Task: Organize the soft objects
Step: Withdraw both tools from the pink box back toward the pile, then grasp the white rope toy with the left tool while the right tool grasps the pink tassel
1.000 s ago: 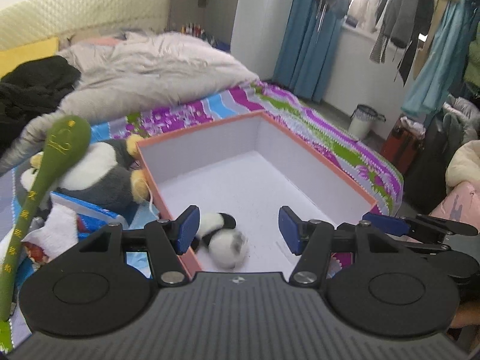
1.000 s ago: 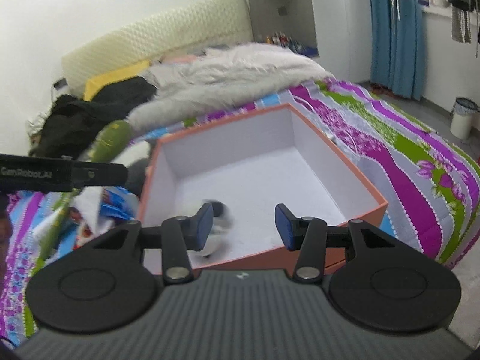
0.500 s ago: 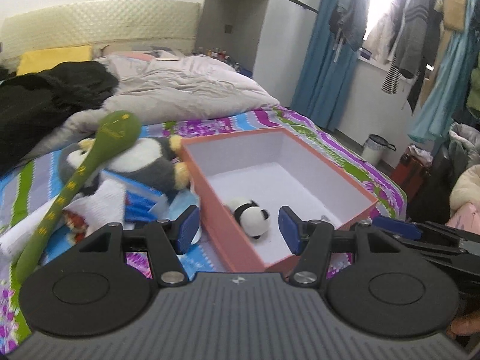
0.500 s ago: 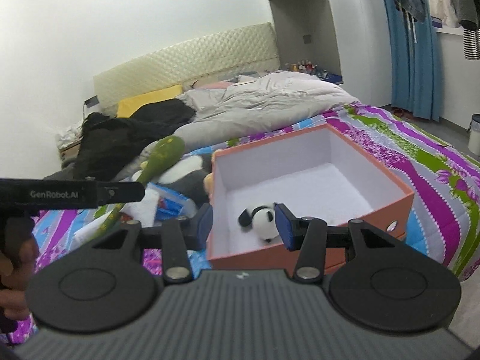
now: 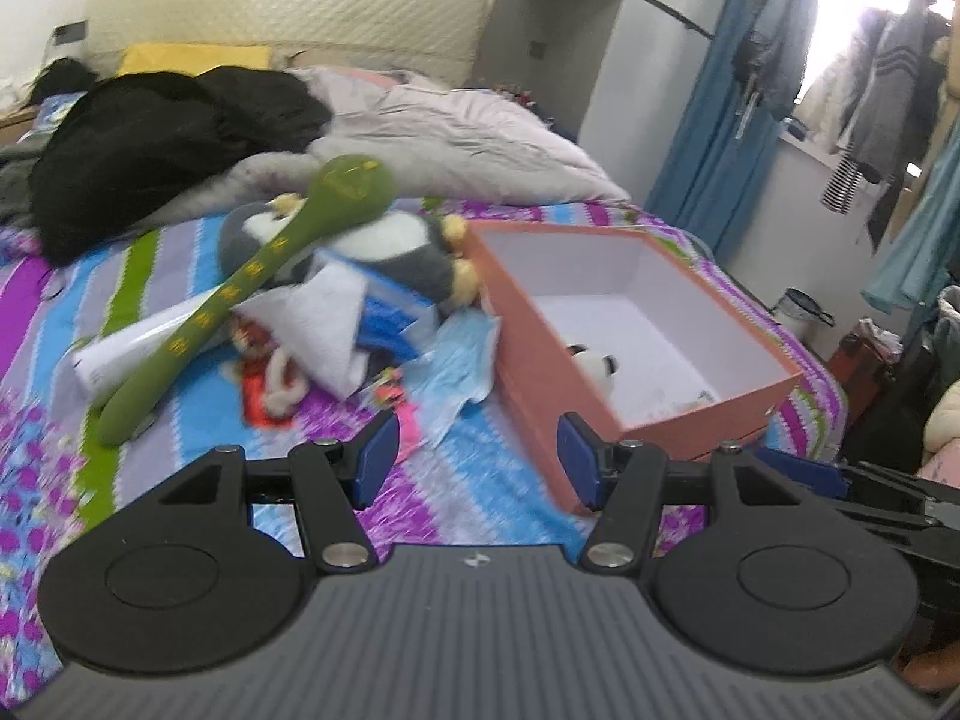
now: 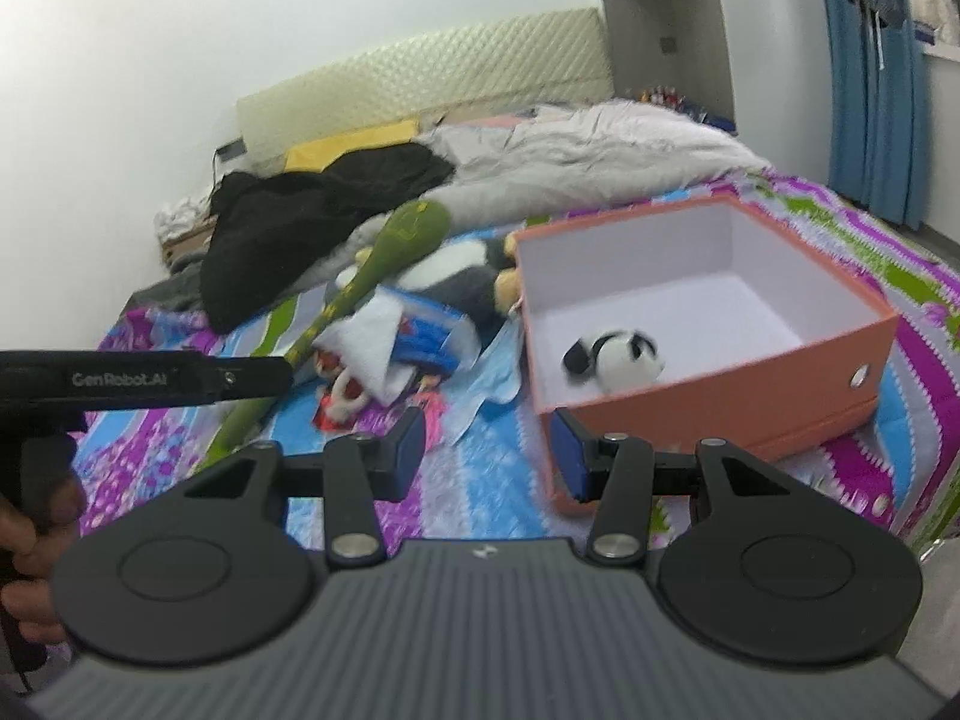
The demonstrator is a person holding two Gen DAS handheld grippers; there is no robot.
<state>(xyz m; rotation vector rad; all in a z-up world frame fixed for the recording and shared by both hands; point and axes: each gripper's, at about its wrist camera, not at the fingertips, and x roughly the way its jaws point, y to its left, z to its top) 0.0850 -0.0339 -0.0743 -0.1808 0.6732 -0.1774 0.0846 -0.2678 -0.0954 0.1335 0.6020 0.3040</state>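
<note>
With the small panda (image 6: 624,354) lying in the orange box (image 6: 720,402) near the bed's foot edge, both hands are hovering between picks. The left gripper (image 5: 477,462) and right gripper (image 6: 489,450) are gaping, holding nothing. Next likely calls for reaching the penguin plush (image 5: 390,252) beside the box.

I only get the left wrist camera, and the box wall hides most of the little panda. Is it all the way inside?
Observer: Yes. The right wrist view shows the whole panda toy lying on the floor of the orange box.
Child: Is there anything on the outside of the box?
Observer: A small round metal eyelet sits on its side wall.
Child: Can you see my left gripper from there?
Observer: Yes, the left gripper shows side-on, printed GenRobot.AI, with a hand around its handle.
</note>
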